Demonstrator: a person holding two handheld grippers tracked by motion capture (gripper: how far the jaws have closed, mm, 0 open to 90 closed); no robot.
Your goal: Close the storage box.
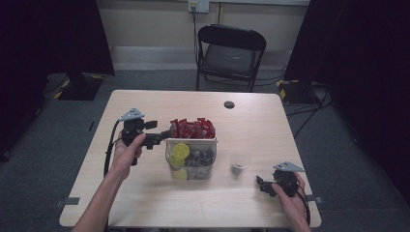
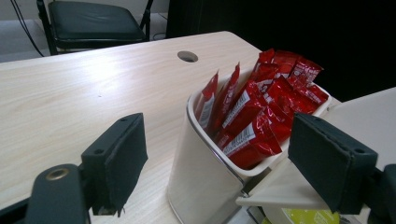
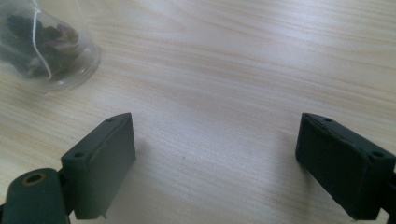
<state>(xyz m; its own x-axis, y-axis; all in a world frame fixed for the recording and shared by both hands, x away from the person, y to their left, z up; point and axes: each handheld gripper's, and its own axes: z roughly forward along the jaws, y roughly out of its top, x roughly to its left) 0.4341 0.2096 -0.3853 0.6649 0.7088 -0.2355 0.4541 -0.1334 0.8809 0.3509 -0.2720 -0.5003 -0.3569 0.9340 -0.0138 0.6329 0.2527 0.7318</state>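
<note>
room light: bright on the table (image 1: 145, 193), dark at both side edges of the high view
glare: a pale shine on the wood in the left gripper view, left of the red packets (image 2: 261, 112)
shadows: soft and small; a faint one lies under the clear cup (image 3: 42, 46)
blur: the jaws look soft and fuzzy up close; the chair (image 2: 93, 23) far back is a bit soft too
sharpness: the high view is small and grainy

Red sachets (image 2: 261, 116) with white label strips sit in a cream-white bin (image 2: 198, 177). Yellow-green lemon slices (image 1: 181, 151) and dark grey pieces show through the clear container (image 1: 191, 166). Clear cup (image 1: 240, 162) — dark contents. Black gripper jaws, pale wood-grain table (image 1: 251, 125) — black chair (image 1: 229, 53) behind.
</note>
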